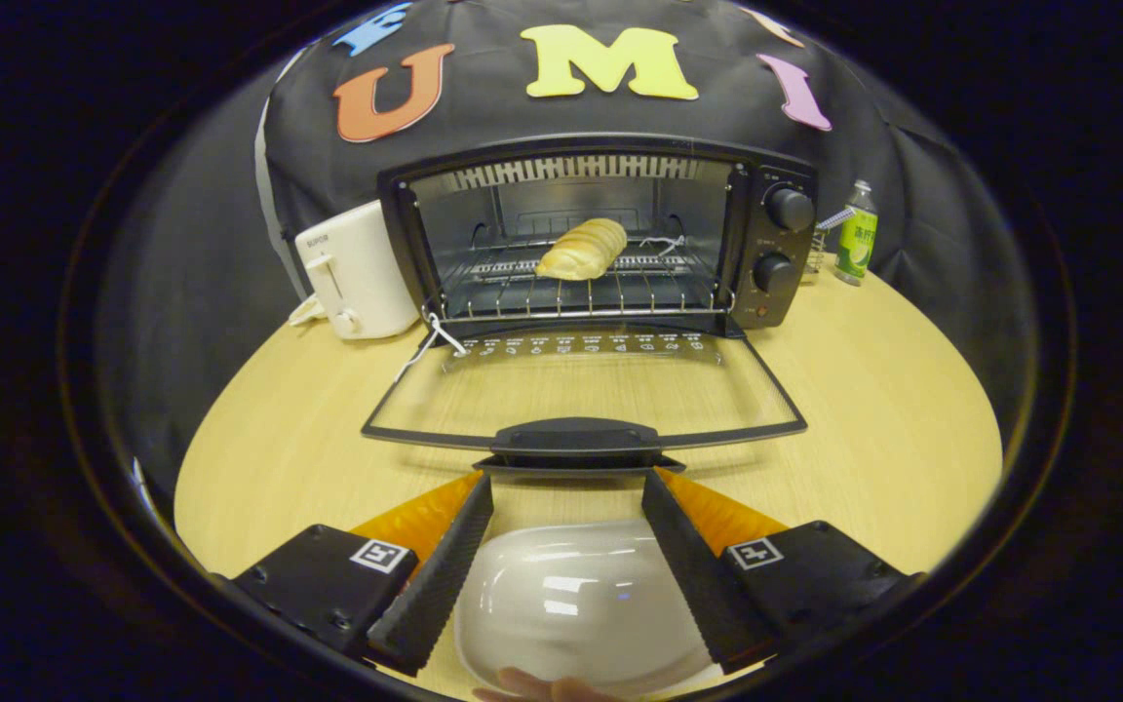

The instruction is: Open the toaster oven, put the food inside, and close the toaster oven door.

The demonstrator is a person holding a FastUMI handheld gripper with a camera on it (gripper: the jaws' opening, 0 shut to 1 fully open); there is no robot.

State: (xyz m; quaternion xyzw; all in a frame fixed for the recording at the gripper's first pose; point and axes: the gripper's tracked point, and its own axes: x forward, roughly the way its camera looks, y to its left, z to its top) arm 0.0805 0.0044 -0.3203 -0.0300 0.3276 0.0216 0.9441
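The bread (582, 249) is seen resting on the rack inside the toaster oven (600, 234), whose door (583, 395) is lowered flat. The gripper (566, 487) is held with fingers apart just before the door handle (576, 439), presumably so it can be lifted shut; an empty white plate (571, 604) is seen between them.

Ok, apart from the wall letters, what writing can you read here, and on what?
White toaster: brand mark, too blurred.
Oven door: printed row, too small.
Green bottle: label unreadable.
Tongs, open over a white dish: square markers, no words.
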